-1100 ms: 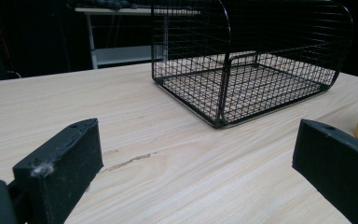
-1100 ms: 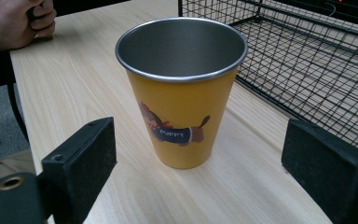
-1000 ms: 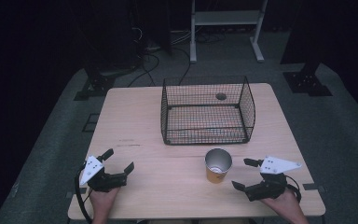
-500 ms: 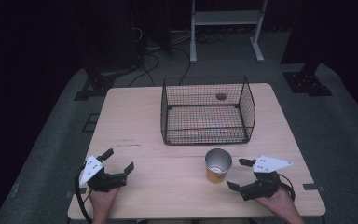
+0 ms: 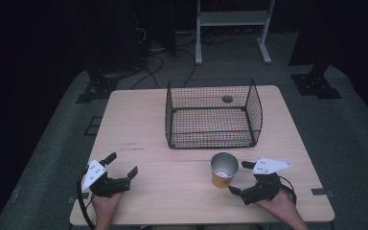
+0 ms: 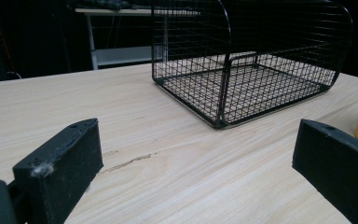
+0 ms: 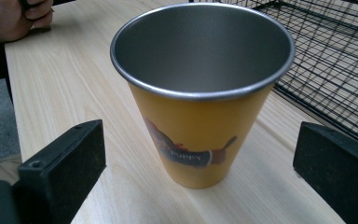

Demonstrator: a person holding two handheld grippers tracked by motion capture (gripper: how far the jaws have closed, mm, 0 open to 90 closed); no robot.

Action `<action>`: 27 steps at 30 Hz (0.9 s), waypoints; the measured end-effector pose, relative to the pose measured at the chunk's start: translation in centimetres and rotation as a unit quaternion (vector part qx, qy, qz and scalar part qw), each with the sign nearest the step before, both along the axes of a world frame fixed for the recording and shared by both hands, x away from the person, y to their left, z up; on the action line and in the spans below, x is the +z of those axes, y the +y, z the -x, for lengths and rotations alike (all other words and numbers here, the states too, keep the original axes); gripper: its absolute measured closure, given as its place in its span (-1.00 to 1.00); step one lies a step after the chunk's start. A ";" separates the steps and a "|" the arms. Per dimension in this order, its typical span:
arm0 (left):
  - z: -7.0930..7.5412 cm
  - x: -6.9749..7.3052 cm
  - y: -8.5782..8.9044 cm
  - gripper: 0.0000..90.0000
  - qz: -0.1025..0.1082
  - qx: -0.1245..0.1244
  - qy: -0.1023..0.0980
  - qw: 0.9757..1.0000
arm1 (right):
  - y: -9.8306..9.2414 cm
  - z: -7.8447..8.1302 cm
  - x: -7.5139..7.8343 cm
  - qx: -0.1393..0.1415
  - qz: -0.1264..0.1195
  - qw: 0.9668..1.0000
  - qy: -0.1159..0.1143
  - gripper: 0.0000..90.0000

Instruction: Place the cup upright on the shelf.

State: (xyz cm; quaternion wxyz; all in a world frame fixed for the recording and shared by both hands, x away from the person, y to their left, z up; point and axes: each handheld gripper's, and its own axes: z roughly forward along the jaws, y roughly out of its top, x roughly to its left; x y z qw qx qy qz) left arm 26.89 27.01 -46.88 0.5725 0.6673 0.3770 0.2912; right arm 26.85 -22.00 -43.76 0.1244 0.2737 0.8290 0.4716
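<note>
Yellow metal cup [image 5: 224, 169]: upright, open end up, on the wooden table [image 5: 139, 124] before the wire basket [image 5: 213, 113], just ahead of the right gripper [image 5: 237, 178], jaws just opened wide and flanking it untouched; left gripper [image 5: 122, 164] spread, well apart.

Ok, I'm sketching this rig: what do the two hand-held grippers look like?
Both are black, each with two blocky, flat-faced jaws. The left gripper and the right gripper each carry a pale three-cornered plate with small dark holes on top. A black cable loops from the left one.
</note>
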 end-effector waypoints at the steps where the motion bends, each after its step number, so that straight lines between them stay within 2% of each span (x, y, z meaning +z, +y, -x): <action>1: 0.0 0.0 0.0 -0.98 0.000 0.000 0.000 1.000 | 0.2 -0.1 0.0 0.001 -0.001 1.000 0.000 -0.97; 27: 0.0 0.0 0.0 -0.98 0.000 -0.002 0.000 1.000 | 3.3 -2.4 -0.1 0.004 -0.002 1.000 0.001 -0.98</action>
